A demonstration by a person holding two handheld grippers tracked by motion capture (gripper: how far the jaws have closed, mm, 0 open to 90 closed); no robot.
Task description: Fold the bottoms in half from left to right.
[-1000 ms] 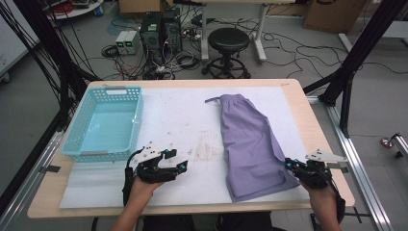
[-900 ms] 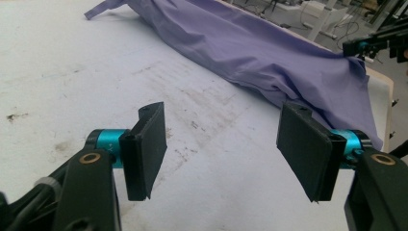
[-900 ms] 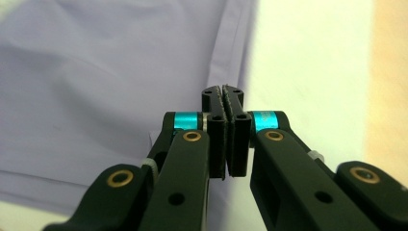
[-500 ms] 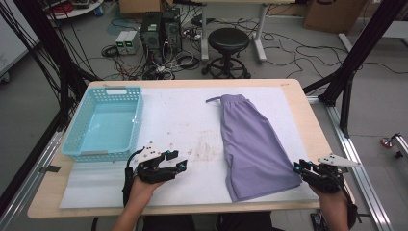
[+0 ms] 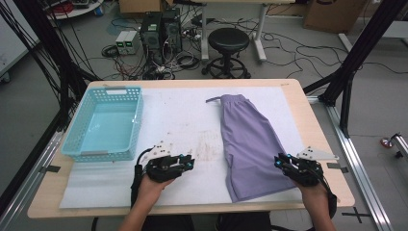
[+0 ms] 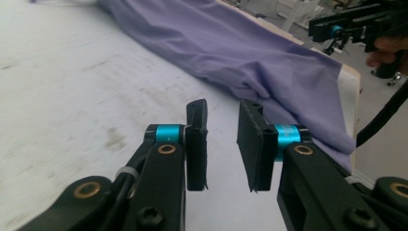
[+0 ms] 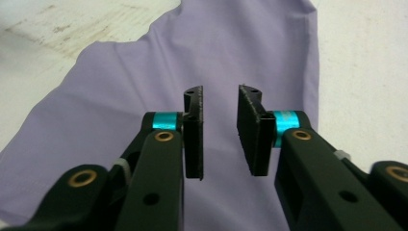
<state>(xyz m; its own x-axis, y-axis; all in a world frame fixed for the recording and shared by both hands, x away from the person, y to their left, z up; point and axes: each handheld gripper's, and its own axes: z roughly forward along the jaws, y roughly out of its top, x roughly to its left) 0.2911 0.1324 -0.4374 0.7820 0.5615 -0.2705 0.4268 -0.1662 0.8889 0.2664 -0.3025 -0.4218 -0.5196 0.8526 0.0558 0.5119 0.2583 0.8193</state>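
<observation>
Right tool (image 5: 278,161), jaws spread with nothing between them after closing slightly, hovers at the near right edge of the purple shorts (image 5: 248,144), which lie flat on the white mat (image 5: 192,110) covering the table (image 5: 308,115). Left tool (image 5: 191,162), jaws narrowed yet apart and empty, sits over bare mat left of the shorts. Light-blue basket (image 5: 103,124) stands far left.

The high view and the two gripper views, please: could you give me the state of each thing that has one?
Purple garment: lying flat on the white mat, unfolded, not held.
Blue basket: upright, with nothing in it.
Left claw: jaws apart after just closing partway, nothing between them.
Right claw: jaws apart, over the garment's near end, gripping nothing.
</observation>
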